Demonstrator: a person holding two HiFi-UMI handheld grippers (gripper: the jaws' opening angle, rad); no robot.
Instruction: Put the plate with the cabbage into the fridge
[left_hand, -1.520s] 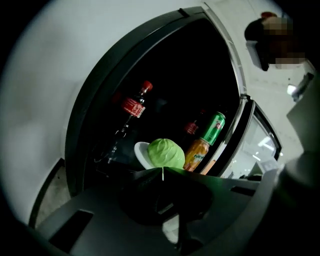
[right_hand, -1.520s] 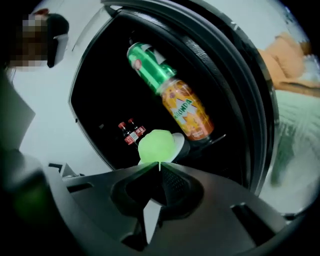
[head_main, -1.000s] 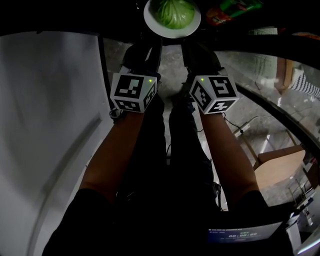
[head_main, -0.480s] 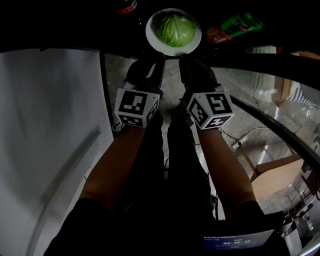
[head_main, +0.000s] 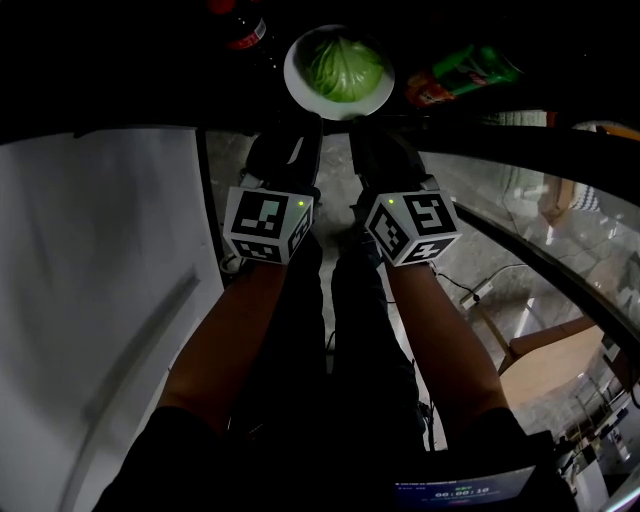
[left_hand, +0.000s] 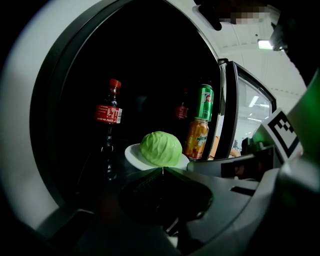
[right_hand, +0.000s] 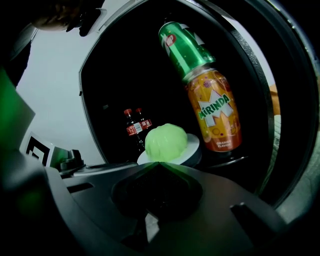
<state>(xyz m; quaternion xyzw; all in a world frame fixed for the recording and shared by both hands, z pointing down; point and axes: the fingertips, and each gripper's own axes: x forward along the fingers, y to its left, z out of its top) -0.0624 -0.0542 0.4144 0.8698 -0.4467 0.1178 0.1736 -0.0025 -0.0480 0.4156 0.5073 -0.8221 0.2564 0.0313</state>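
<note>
A white plate (head_main: 300, 92) with a pale green cabbage (head_main: 345, 68) sits inside the dark fridge, at the top of the head view. My left gripper (head_main: 300, 128) and right gripper (head_main: 372, 130) point at its near rim, side by side. In the left gripper view the jaws of the left gripper (left_hand: 162, 170) meet at a point just before the plate (left_hand: 131, 155) and cabbage (left_hand: 160, 148). In the right gripper view the right gripper (right_hand: 159, 164) is likewise shut under the plate (right_hand: 193, 145) and cabbage (right_hand: 166, 142). Whether the tips touch the rim is hidden.
A cola bottle (left_hand: 108, 130) stands left of the plate. A green can (left_hand: 204, 102) lies on an orange soda bottle (left_hand: 196, 145) to its right. The white fridge wall (head_main: 100, 300) is at the left, a glass door (left_hand: 247, 115) at the right.
Plate and both grippers sit lower in the head view, and the cola bottle has come into sight at the top. The distance from grippers to plate looks the same.
</note>
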